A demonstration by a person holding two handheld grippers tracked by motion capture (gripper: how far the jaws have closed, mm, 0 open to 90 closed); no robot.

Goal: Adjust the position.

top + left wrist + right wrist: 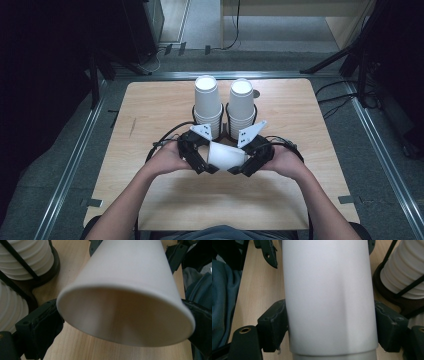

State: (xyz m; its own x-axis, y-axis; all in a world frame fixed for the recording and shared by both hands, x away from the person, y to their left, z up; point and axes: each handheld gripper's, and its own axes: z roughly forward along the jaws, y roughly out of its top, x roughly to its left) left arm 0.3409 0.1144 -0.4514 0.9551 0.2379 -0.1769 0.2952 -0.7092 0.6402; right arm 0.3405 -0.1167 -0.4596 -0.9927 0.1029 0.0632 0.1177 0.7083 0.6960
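Step in hand: a hand-over of one paper cup lying sideways between the grippers, near the table's near-middle edge.
Right gripper: clamped on the cup's narrow end — pads pressing both sides.
Left gripper: released, jaws spread wide around the rim, not pressing.
Two cup stacks: upright in black holders, just beyond.
Next move: likely carrying the cup to a stack — the left must clear first.

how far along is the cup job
Done: one cup is off the two stacks behind. In hand: it lies sideways between both hand-held grippers; the right clamps its narrow end, the left stands open at the rim. Left: where it goes can't be told.
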